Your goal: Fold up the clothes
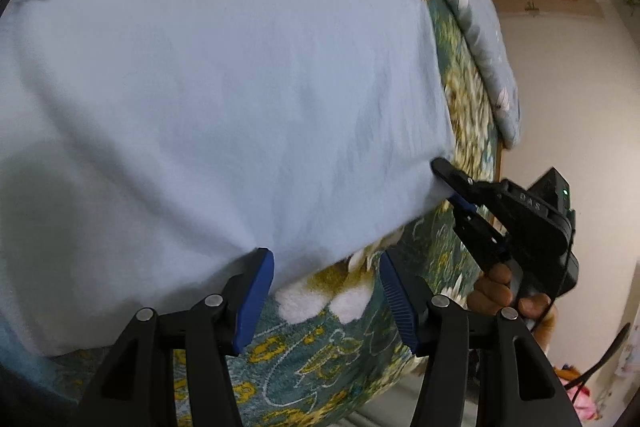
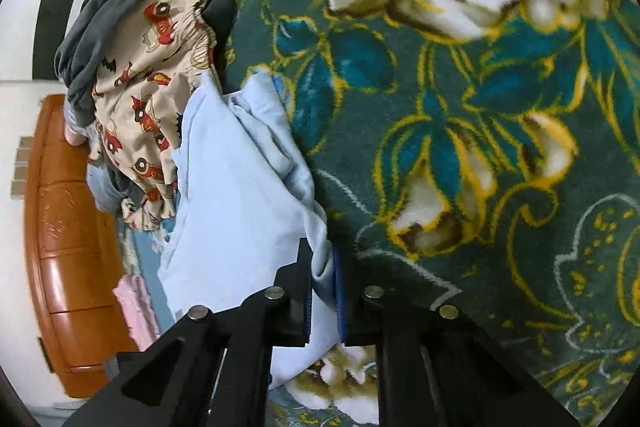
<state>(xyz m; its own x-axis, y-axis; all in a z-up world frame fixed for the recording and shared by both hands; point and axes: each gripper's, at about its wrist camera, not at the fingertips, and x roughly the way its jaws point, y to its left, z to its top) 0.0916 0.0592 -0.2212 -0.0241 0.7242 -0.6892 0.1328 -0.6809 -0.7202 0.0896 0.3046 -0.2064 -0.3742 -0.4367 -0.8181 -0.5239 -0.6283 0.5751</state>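
Our right tool (image 2: 323,291) is clamped on a corner of the light blue garment (image 1: 224,99), which lies spread on the floral blanket (image 2: 460,147). Our left tool (image 1: 326,301) gapes at its edge, holding nothing. Lifting one-handed, we risk bunching the cloth.

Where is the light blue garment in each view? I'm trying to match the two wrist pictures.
Left wrist: light blue garment fills the left and centre, its edge between the open left gripper jaws.
Right wrist: lower centre-left, a corner pinched in the right gripper.
Shared landmark: the green floral blanket.
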